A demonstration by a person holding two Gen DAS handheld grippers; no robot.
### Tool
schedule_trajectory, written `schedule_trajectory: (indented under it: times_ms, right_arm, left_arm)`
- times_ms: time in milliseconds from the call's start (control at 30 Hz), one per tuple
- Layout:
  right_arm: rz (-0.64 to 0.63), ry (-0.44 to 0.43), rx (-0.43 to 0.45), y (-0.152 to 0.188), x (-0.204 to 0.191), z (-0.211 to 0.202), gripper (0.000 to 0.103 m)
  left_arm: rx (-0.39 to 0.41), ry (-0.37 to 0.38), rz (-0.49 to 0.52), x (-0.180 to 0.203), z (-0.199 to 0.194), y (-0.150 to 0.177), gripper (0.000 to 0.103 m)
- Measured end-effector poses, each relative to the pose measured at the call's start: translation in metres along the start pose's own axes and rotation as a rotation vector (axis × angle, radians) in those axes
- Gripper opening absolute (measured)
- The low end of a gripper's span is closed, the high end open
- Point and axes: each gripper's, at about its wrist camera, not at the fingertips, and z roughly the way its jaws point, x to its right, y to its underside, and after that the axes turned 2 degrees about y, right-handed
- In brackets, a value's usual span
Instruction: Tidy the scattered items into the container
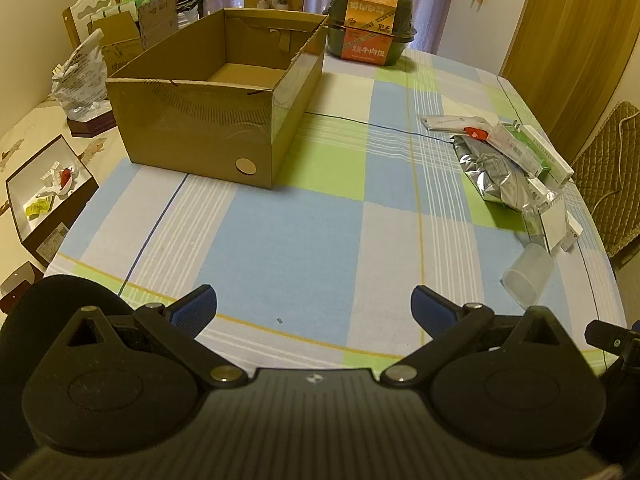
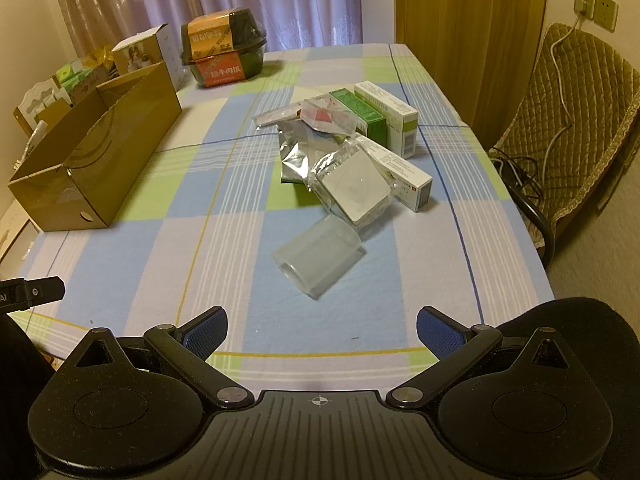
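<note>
An open brown cardboard box (image 1: 200, 128) (image 2: 100, 152) stands on the checked tablecloth, its inside bare as far as I can see. A heap of items lies to its right: a frosted plastic cup (image 2: 318, 258) (image 1: 527, 274) on its side, a white square block in clear wrap (image 2: 354, 194), a silver foil pouch (image 2: 298, 148) (image 1: 494, 176), green and white medicine boxes (image 2: 386, 116), and a long white carton (image 2: 404, 176). My left gripper (image 1: 314, 310) is open near the table's front edge, far from everything. Just short of the cup, my right gripper (image 2: 320, 332) is open too.
A black and orange meal tub (image 1: 370, 26) (image 2: 222, 50) sits at the table's far end. Left of the box lie a crumpled bag (image 1: 80, 80) and an open gift box (image 1: 44, 196). A padded chair (image 2: 568, 120) with cables stands to the right of the table.
</note>
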Motion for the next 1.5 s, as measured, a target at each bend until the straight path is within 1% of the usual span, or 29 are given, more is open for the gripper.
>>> schedule_trajectory:
  times_ms: [1233, 1333, 1500]
  right_arm:
    - [-0.001, 0.002, -0.008, -0.0009, -0.0006, 0.0014, 0.103]
    - [0.0, 0.003, -0.009, 0.0084, 0.0036, 0.0078, 0.103]
    - [-0.001, 0.003, -0.011, 0.0036, 0.0011, 0.0049, 0.103]
  left_arm:
    - [-0.006, 0.0, -0.012, -0.0021, 0.0018, 0.0013, 0.102]
    - [-0.006, -0.001, -0.013, -0.0022, 0.0022, 0.0005, 0.102]
    - [-0.008, -0.001, -0.02, -0.004, 0.0021, 0.0004, 0.102]
